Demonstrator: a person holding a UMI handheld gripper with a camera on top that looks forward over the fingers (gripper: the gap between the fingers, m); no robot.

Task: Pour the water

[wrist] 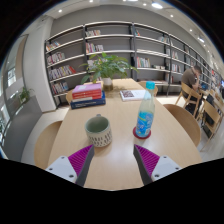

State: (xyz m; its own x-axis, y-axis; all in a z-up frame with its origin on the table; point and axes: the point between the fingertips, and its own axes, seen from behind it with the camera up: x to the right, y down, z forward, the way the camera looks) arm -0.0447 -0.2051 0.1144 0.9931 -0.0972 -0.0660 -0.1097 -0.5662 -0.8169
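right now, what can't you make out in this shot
- Mug, gripper view: its own rim hides the inside, so any contents are unknown.
- Bottle, gripper view: label text too small to read; water level unclear.
- Stacked books at the table's far end: titles too small.
- Gripper: fingers open, nothing between them; their bases are cut off below.

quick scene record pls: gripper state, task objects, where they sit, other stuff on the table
gripper: open, holding nothing
mug: on table, just ahead of left finger
bottle: upright, blue label, ahead of right finger, right of mug
mug/bottle: apart
books: stack beyond mug
magazine: beyond bottle
plant: at table's far end
background: bookshelves
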